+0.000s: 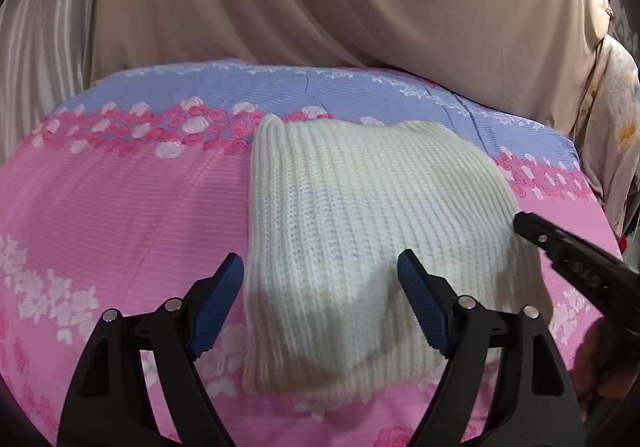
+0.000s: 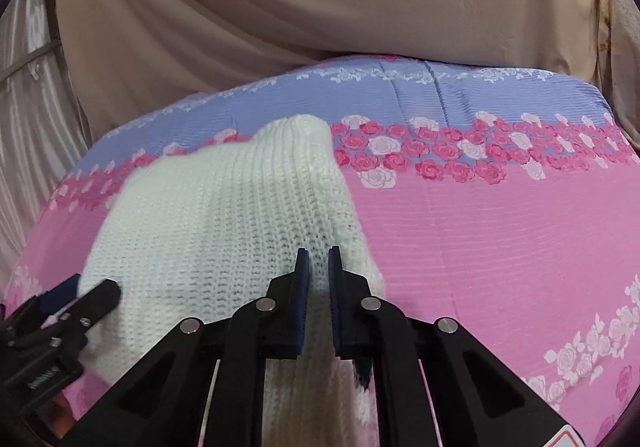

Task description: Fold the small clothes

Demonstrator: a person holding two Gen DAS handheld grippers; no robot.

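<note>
A cream ribbed knit garment (image 1: 360,207) lies folded on a pink and blue floral bedspread (image 1: 120,207). My left gripper (image 1: 320,259) hovers open over the garment's near edge, its blue pads wide apart with only flat knit beneath them. In the right wrist view my right gripper (image 2: 318,255) is shut on a raised fold at the right edge of the knit garment (image 2: 220,215), and the fabric runs down between its pads. One of its black fingers (image 1: 560,247) shows at the right of the left wrist view. The left gripper's fingers (image 2: 96,297) show at the lower left.
A beige cloth (image 1: 320,7) hangs behind the bed's far edge. A shiny pale curtain (image 1: 36,67) hangs at the left and a flowered fabric (image 1: 616,119) at the right. Bare bedspread (image 2: 500,247) stretches to the right of the garment.
</note>
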